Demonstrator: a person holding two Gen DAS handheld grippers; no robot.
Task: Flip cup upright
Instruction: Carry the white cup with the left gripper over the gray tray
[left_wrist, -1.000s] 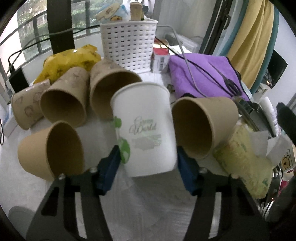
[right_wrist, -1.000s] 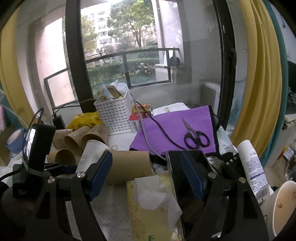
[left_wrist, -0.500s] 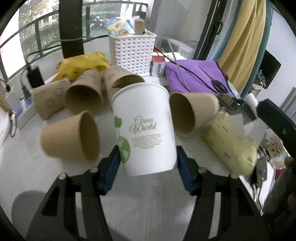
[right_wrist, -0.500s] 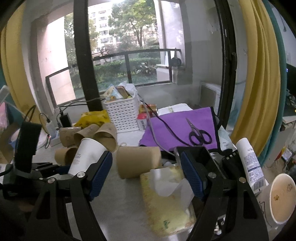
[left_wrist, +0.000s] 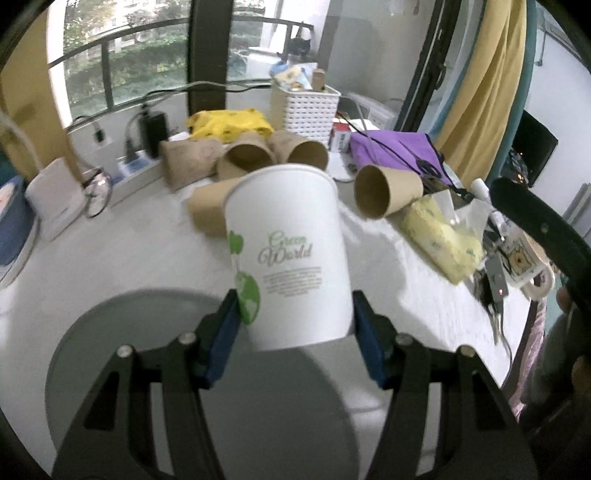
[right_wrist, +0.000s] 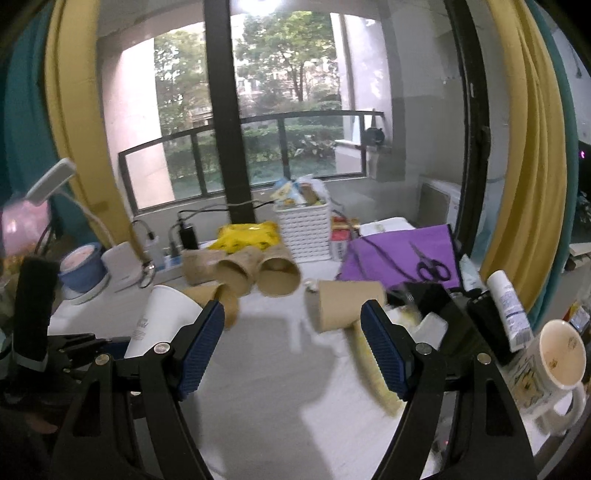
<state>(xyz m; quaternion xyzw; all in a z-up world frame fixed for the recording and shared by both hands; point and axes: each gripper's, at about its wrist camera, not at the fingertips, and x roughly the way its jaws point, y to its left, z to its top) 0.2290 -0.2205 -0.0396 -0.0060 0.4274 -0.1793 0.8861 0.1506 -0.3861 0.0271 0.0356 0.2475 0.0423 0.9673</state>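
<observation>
White cup (left_wrist: 291, 254) clamped in left tongs (left_wrist: 295, 332), near upright, not yet set down | right tongs (right_wrist: 291, 347) apart, empty

The white paper cup (left_wrist: 291, 254) reads "Green World" in script beside a green globe-and-leaf logo; smaller print is illegible.

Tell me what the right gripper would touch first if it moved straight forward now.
Probably the brown paper cup lying on its side between the open jaws of the right gripper; depth is unclear, so it might pass over it.
</observation>
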